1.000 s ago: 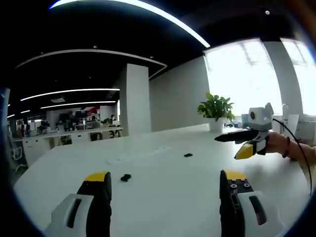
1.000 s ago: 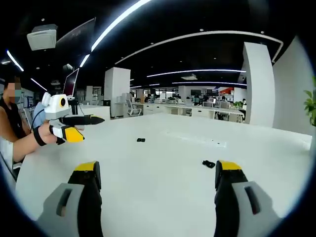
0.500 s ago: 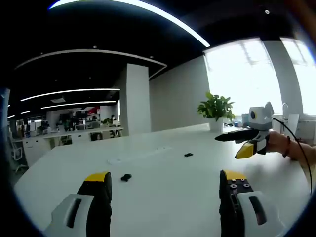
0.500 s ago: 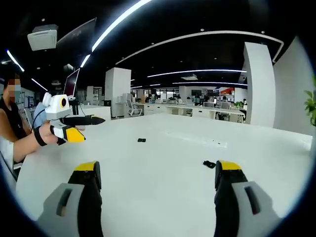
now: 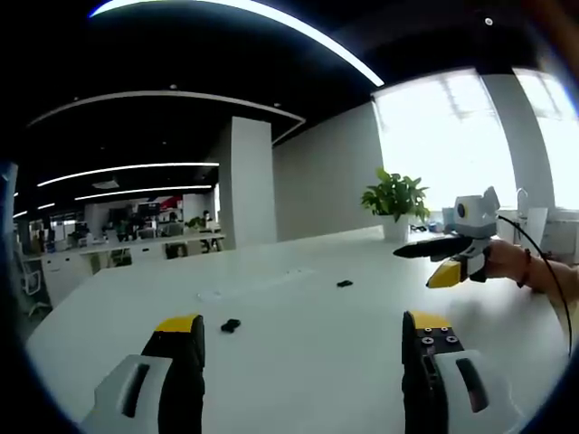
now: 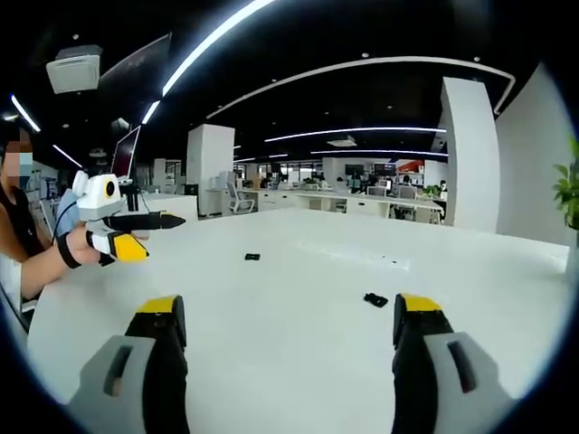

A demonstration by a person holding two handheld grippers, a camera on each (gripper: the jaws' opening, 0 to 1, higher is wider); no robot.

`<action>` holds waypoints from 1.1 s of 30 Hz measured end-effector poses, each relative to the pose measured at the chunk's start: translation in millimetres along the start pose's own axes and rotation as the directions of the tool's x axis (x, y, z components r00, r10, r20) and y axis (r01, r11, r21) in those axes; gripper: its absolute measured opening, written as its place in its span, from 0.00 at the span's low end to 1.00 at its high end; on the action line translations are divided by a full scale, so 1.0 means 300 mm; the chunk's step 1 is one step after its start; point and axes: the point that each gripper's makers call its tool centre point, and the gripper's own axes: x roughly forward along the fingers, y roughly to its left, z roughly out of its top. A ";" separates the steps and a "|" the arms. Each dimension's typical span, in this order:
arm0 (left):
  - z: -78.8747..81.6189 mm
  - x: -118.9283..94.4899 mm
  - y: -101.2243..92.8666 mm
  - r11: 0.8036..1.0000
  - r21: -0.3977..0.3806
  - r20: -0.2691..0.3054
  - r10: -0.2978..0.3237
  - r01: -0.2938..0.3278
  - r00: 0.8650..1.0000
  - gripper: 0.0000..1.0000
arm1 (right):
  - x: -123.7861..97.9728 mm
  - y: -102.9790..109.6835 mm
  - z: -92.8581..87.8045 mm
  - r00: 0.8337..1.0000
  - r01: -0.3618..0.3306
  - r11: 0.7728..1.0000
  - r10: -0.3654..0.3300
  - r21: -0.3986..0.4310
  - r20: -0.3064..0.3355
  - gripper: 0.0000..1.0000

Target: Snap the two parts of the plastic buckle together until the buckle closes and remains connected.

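White table (image 5: 298, 362), two separate black buckle parts (image 5: 231, 325) (image 5: 344, 284), no legible writing.

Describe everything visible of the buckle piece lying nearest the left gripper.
The buckle piece is a small black part, plastic by its look, lying flat on the white table. It sits just ahead of the left gripper, beside one yellow-tipped jaw, touching only the tabletop. Its details are too small to tell.

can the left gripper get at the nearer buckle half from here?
Probably yes. The left gripper is open, the buckle half lies just ahead on the bare white table, nothing between them; the right gripper hangs off to the side.
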 end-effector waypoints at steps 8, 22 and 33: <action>0.000 0.000 0.001 1.000 0.000 0.000 -0.002 0.002 1.000 0.91 | 0.003 0.006 -0.001 1.000 -0.009 1.000 0.009 0.002 0.000 0.95; 0.000 0.001 0.002 1.000 0.000 0.000 -0.003 0.003 1.000 0.91 | 0.004 0.008 -0.004 1.000 -0.012 1.000 0.012 0.000 -0.007 0.94; -0.006 0.004 -0.009 1.000 0.004 -0.004 -0.014 0.014 1.000 0.91 | 0.007 0.009 -0.009 1.000 -0.021 1.000 0.021 0.000 -0.015 0.93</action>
